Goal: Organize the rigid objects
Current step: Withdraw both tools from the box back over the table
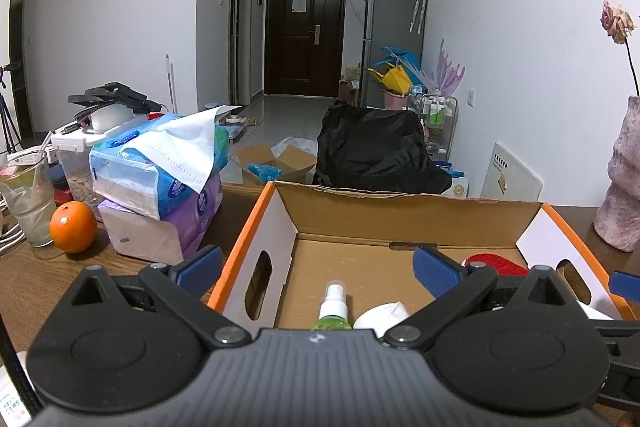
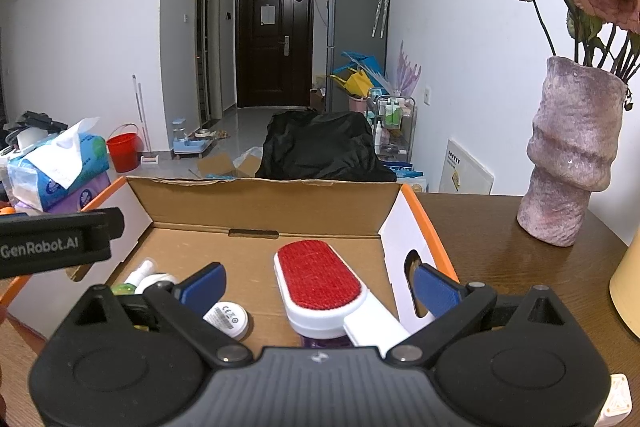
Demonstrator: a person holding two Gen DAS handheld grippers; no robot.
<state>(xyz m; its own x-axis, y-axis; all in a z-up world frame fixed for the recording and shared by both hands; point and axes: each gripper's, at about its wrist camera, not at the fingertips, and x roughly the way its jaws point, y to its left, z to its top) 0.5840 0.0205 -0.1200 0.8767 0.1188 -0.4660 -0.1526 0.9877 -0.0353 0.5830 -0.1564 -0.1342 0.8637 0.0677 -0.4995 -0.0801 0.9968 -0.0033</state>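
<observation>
An open cardboard box (image 1: pixel 400 215) with orange edges stands on the wooden table; it also shows in the right wrist view (image 2: pixel 256 203). Inside lie a green spray bottle (image 1: pixel 333 309), a white round object (image 1: pixel 382 313) and a red-faced white lint brush (image 2: pixel 320 287). A white round device (image 2: pixel 227 319) lies beside the brush. My left gripper (image 1: pixel 318 269) is open and empty above the box's left part. My right gripper (image 2: pixel 320 285) is open and empty, its fingers either side of the brush, not touching it. The left gripper's body (image 2: pixel 56 243) shows at left.
Stacked tissue packs (image 1: pixel 164 179), an orange (image 1: pixel 73 227) and a glass (image 1: pixel 28 203) stand left of the box. A pink vase (image 2: pixel 568 159) with dried roses stands on the table to the right. A yellow object (image 2: pixel 628 287) is at the far right edge.
</observation>
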